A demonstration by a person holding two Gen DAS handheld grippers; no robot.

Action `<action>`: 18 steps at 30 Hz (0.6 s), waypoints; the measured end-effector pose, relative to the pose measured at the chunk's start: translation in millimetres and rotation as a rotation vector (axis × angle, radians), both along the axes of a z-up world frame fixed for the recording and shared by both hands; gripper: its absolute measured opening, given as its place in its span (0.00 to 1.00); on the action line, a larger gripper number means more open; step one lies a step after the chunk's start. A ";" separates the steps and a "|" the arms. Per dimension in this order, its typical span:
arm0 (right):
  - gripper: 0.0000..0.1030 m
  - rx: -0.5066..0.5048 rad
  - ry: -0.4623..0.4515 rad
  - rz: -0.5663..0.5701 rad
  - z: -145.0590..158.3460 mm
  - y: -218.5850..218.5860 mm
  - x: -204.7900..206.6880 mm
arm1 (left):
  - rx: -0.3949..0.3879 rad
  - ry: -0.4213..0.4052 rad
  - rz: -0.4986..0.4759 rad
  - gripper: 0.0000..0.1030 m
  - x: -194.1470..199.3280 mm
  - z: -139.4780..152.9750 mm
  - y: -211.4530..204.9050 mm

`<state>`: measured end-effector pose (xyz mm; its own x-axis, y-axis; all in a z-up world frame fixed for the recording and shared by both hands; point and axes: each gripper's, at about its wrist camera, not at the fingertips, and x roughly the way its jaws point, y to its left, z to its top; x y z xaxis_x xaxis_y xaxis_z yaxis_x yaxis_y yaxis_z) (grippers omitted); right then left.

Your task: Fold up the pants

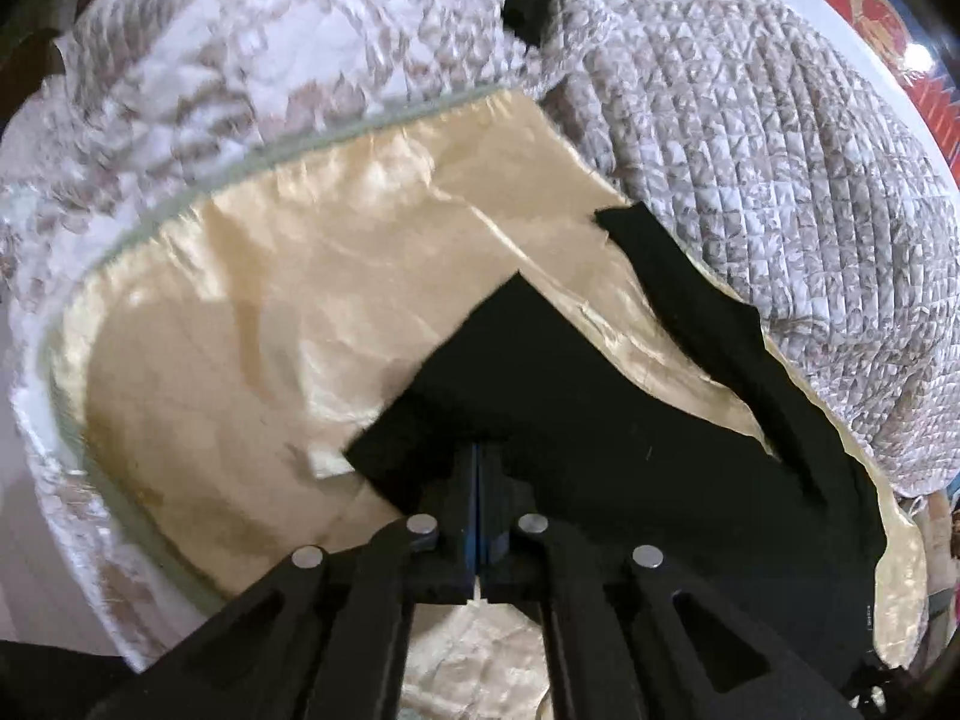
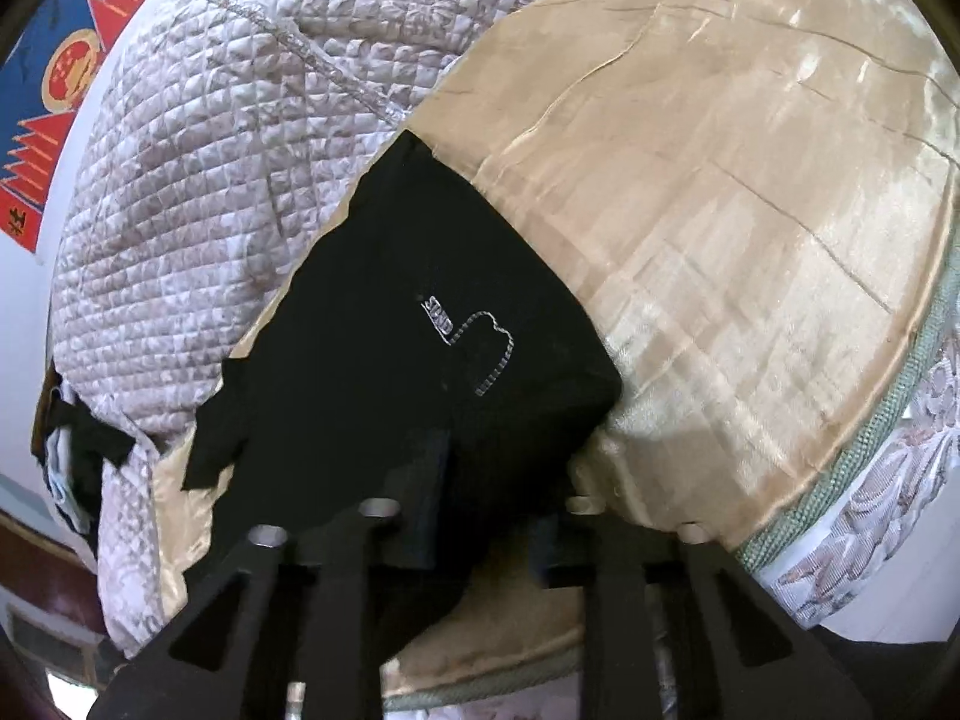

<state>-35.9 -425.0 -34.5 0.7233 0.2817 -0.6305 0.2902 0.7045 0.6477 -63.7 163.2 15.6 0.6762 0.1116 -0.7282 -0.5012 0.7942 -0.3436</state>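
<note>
Left tongs (image 1: 480, 468) pinching black pants (image 1: 540, 396), right tongs (image 2: 489, 480) slightly parted around them, glossy cream satin sheet (image 1: 252, 312).

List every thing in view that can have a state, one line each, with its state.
black pants: partly folded, lying on the gold sheet, printed logo facing up.
left hand-held gripper: shut on a corner of the black pants.
right hand-held gripper: jaws apart, pants cloth lying between them.
gold sheet: spread flat, lightly creased.
quilted blanket: bunched up beside the pants.
</note>
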 end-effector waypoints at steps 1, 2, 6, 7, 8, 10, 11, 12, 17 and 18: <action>0.16 -0.010 -0.010 0.002 3.0 0.1 -1.8 | 0.014 -0.013 0.009 0.01 -6.1 5.2 0.7; 0.16 -0.017 -0.020 0.002 6.0 -0.4 -3.5 | 0.027 -0.022 0.022 0.01 -11.6 9.7 1.9; 0.15 -0.033 -0.022 -0.015 11.0 -4.3 -5.7 | 0.043 -0.034 0.063 0.01 -31.2 22.1 13.8; 0.15 -0.037 -0.010 -0.011 9.5 -3.9 -4.5 | 0.044 -0.024 0.063 0.01 -33.2 22.5 16.3; 0.16 -0.038 0.016 -0.004 6.4 -3.4 -2.3 | 0.044 -0.021 0.056 0.01 -34.4 22.8 17.1; 0.26 -0.041 0.055 -0.024 2.7 -5.2 -3.5 | 0.053 -0.015 0.046 0.01 -35.9 24.0 15.7; 0.33 -0.062 0.072 -0.056 3.9 -7.5 -7.4 | 0.056 -0.023 0.018 0.01 -34.4 25.6 12.0; 0.38 -0.083 0.068 -0.093 7.0 -10.1 -12.8 | 0.070 -0.028 0.001 0.01 -32.3 28.0 6.5; 0.39 -0.281 -0.029 -0.129 43.4 -1.9 -23.6 | 0.117 -0.050 -0.183 0.05 -4.2 31.2 -35.6; 0.39 -0.314 -0.051 -0.088 48.3 6.3 -20.5 | 0.118 -0.036 -0.214 0.06 2.1 27.2 -42.2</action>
<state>-56.4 -418.8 13.7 0.7691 0.0145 -0.6389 0.3317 0.8455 0.4184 -61.7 121.0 42.7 0.7188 0.0455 -0.6937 -0.3062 0.9165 -0.2572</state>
